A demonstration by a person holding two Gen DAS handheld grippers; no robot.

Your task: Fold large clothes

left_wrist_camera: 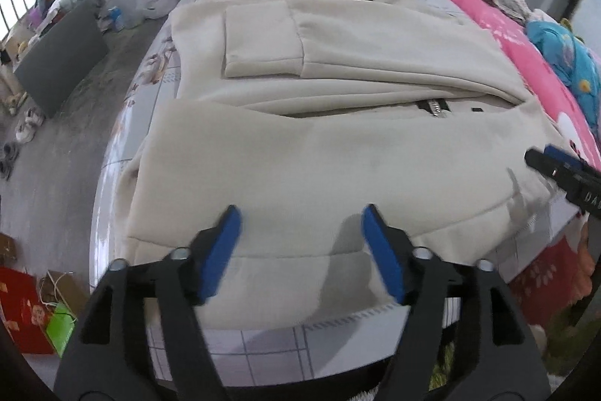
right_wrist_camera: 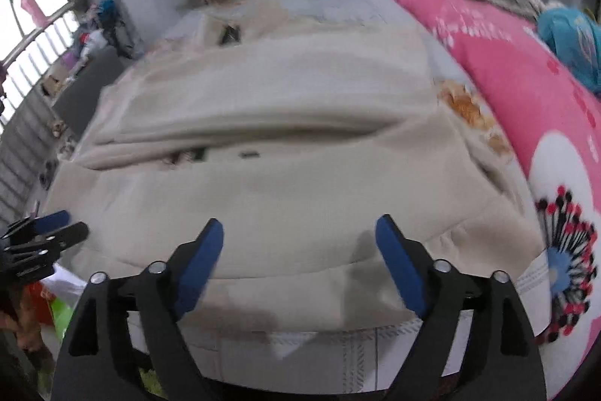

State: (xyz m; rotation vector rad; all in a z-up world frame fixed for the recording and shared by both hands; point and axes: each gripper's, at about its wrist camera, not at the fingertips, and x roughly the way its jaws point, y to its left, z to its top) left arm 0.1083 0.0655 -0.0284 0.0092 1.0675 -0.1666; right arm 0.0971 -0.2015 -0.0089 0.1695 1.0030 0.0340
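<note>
The left gripper (left_wrist_camera: 300, 224) hangs with its blue-padded jaws spread wide and nothing between them, just above the near hem of a cream fleece jacket (left_wrist_camera: 319, 153). The right gripper (right_wrist_camera: 300, 235) is likewise agape and empty. The soft, thick jacket lies folded on the floral bedsheet (left_wrist_camera: 263, 337), a pink quilt (right_wrist_camera: 507, 81) bunched along its right edge.
</note>
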